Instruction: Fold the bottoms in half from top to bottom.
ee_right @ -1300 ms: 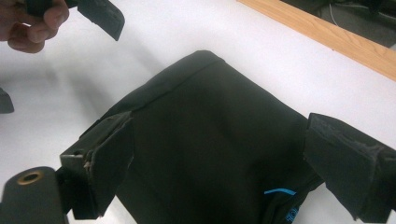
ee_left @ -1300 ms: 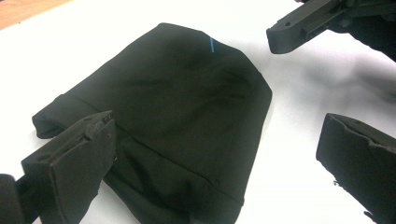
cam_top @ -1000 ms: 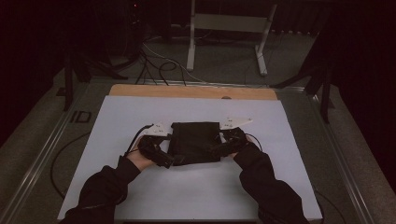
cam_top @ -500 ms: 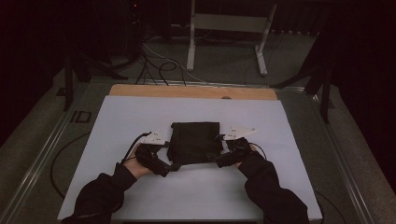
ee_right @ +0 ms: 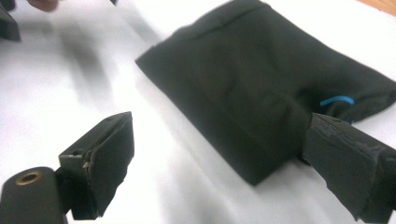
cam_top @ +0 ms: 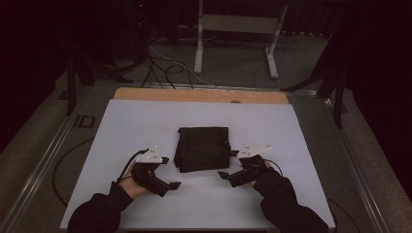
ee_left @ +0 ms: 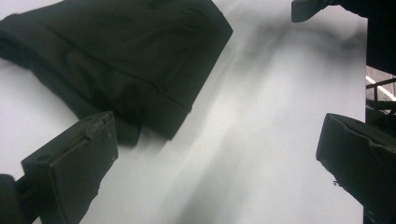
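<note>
Folding looks finished: black cloth [cam_top: 202, 148] lies between the spread, empty fingers of left gripper [cam_top: 167, 173] and right gripper [cam_top: 227, 164]; next, probably withdraw.

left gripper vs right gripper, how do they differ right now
The left gripper sits off the near left corner of the folded black cloth, its jaws over bare white table. The right gripper sits at the cloth's right side, one jaw reaching the cloth's edge. Both are open, hold nothing, and carry a grey plate on top.
</note>
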